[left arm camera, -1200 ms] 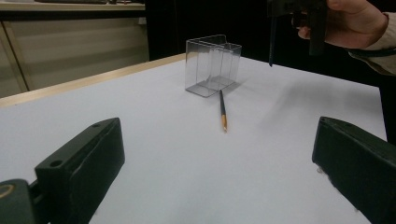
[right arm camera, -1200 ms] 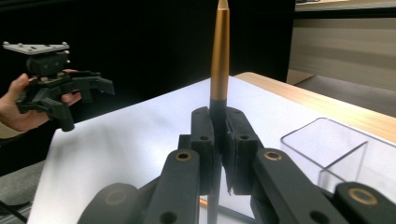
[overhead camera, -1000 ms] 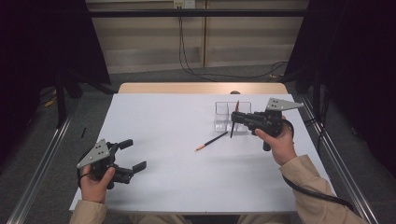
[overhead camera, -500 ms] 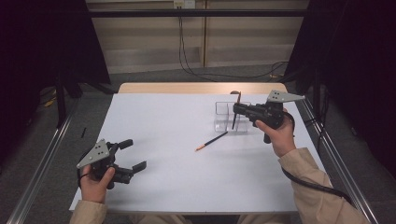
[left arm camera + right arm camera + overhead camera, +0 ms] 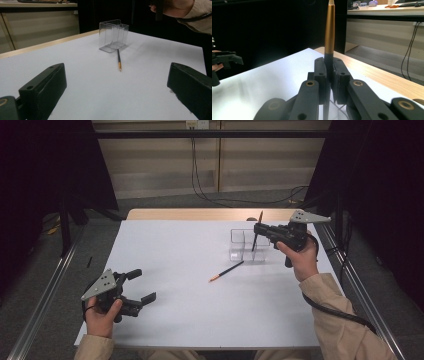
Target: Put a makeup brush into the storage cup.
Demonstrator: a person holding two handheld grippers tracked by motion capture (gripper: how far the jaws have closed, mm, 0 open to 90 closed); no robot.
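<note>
A white desk (image 5: 175, 320) with a light wooden far edge (image 5: 190, 214) stands in a dim room. Behind it runs a pale beige wall (image 5: 150, 165) of horizontal panels, with black cables (image 5: 200, 180) hanging down from a socket (image 5: 196, 124) and curling across the grey floor (image 5: 165, 202). Dark curtains (image 5: 45, 165) close in on both sides. Metal rails (image 5: 45, 295) run along the floor beside the desk. Light falls from above.
</note>
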